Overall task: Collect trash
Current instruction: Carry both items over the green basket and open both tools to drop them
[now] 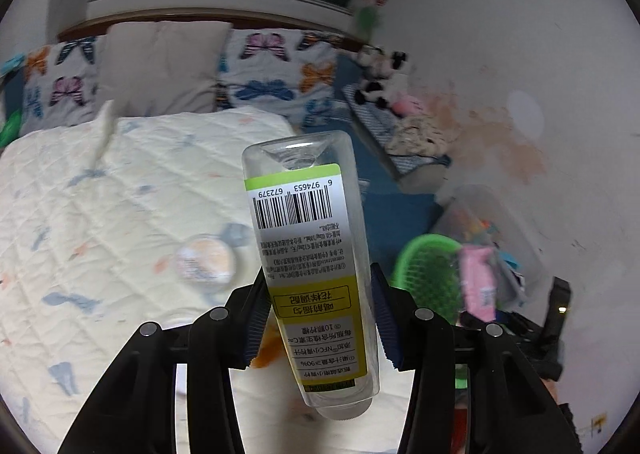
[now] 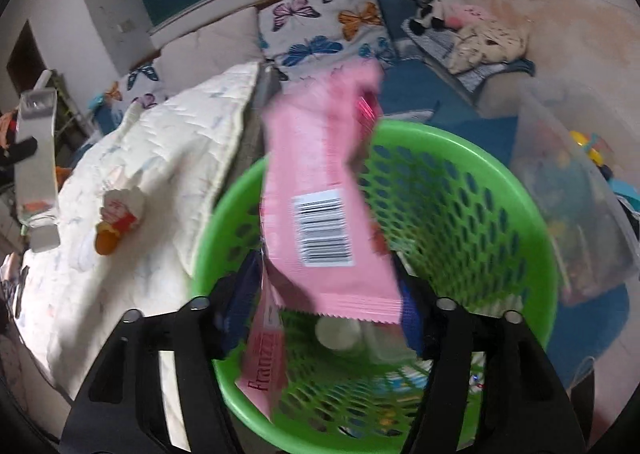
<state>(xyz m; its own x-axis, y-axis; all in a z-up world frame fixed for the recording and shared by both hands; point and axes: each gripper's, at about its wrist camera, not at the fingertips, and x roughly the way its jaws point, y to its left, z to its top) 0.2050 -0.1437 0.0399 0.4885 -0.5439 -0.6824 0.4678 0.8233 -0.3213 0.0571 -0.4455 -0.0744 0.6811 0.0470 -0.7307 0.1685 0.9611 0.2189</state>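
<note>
My left gripper (image 1: 318, 318) is shut on a clear empty plastic bottle (image 1: 312, 254) with a yellow-green label, held bottom-up above the quilted bed. My right gripper (image 2: 320, 294) is shut on a pink snack wrapper (image 2: 320, 190) and holds it over the green mesh basket (image 2: 480, 190); the wrapper is blurred. The basket holds some trash, including a white lid (image 2: 336, 332). The basket (image 1: 428, 274) and the pink wrapper (image 1: 478, 286) also show at the right of the left wrist view. A round plastic cup (image 1: 206, 260) and an orange wrapper (image 2: 116, 224) lie on the quilt.
The cream quilt (image 1: 100, 214) covers the bed on the left, with butterfly pillows (image 1: 272, 70) at the head. A clear storage bin (image 2: 572, 190) of toys stands right of the basket, against the wall. Plush toys (image 1: 380, 74) lie on a blue mat.
</note>
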